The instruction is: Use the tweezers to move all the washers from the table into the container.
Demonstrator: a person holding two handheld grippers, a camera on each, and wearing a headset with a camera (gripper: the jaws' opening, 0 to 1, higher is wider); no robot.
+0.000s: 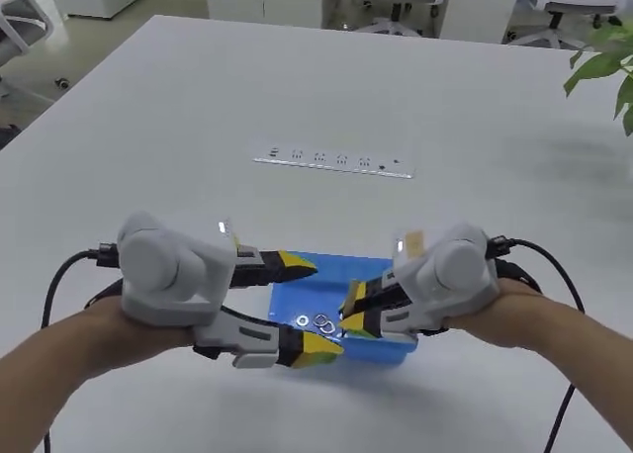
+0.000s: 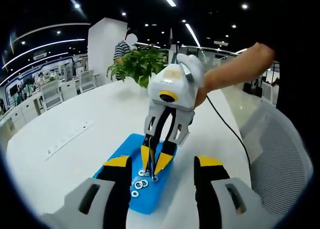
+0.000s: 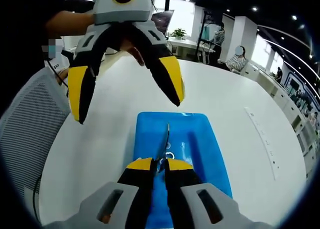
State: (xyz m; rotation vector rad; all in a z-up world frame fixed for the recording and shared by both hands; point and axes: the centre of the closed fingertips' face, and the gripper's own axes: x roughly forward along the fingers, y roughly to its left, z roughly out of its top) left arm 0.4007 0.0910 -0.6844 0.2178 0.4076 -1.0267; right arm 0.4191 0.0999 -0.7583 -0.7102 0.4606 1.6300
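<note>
**tiny washers + tweezers, where things stand**

the right hand-held gripper point(image 3: 160, 165) is clamped tight on a pair of thin silver metal tweezers point(image 3: 166, 139), with the tips pointing down into the shallow blue plastic tray point(image 1: 326, 278). the left hand-held gripper point(image 1: 309, 306) has its jaws spread wide with nothing between them, sitting at the tray's left end.

the small silver metal ring washers point(image 1: 321, 322) lie inside the tray near its front edge, right by the tweezer tips. i can't spot any loose on the white worktop point(image 1: 297, 97), so my guess is the job's about finished.

handling-wise, i'd expect these to be light, hard, flat and slick, so they'll probably skate off or flip if nudged. best bet is pinching across the ring, with one tweezer leg through the hole and one outside the rim. squeeze gently, since too much could ping one away.

counts: one tray, one pair of tweezers, two hand-held grippers. for the washers, i count three clearly in the head view. the left gripper view hints at four or five, but they're too small to be sure.
</note>
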